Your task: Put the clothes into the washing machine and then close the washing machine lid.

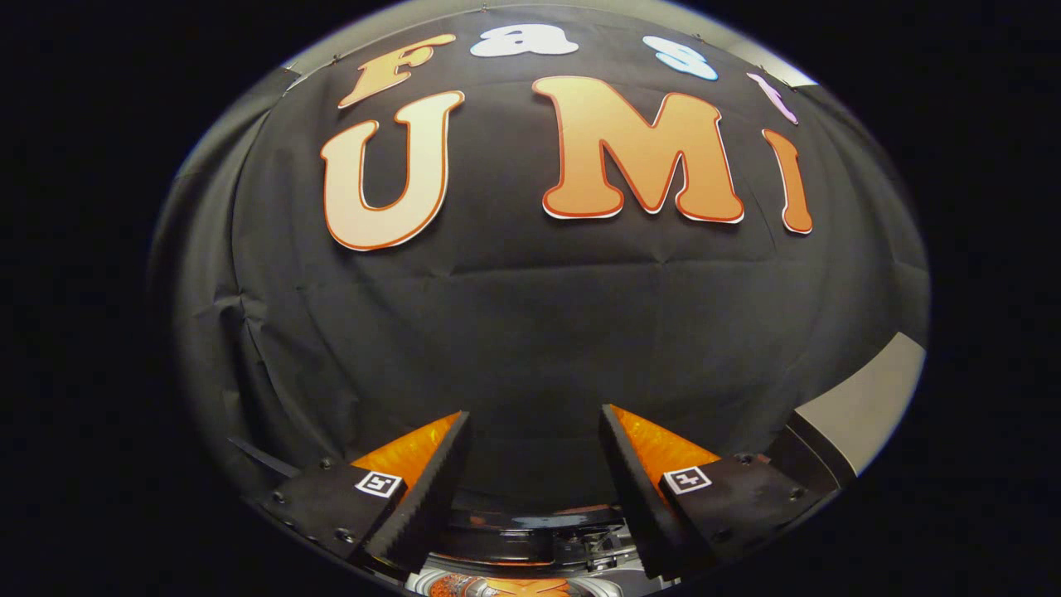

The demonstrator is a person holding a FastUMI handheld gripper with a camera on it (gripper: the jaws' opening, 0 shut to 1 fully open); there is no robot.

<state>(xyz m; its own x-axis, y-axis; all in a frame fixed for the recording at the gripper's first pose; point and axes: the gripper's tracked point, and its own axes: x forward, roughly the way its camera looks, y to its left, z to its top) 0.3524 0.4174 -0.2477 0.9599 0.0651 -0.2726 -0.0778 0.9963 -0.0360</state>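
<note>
My gripper (535, 427) is open, its two fingers spread apart with nothing between them, raised and pointing at the black cloth wall. Low down between the finger bases I see part of the washing machine (530, 539): a dark curved rim with some metal parts. Under that rim an orange patch (506, 587) shows, too cut off to tell what it is. No clothes can be made out here.
The black cloth wall (530, 332) stands close ahead of the fingers. A pale grey panel (870, 406) slants at the right beyond the right finger. A thin dark strip (261, 458) pokes out beside the left finger.
</note>
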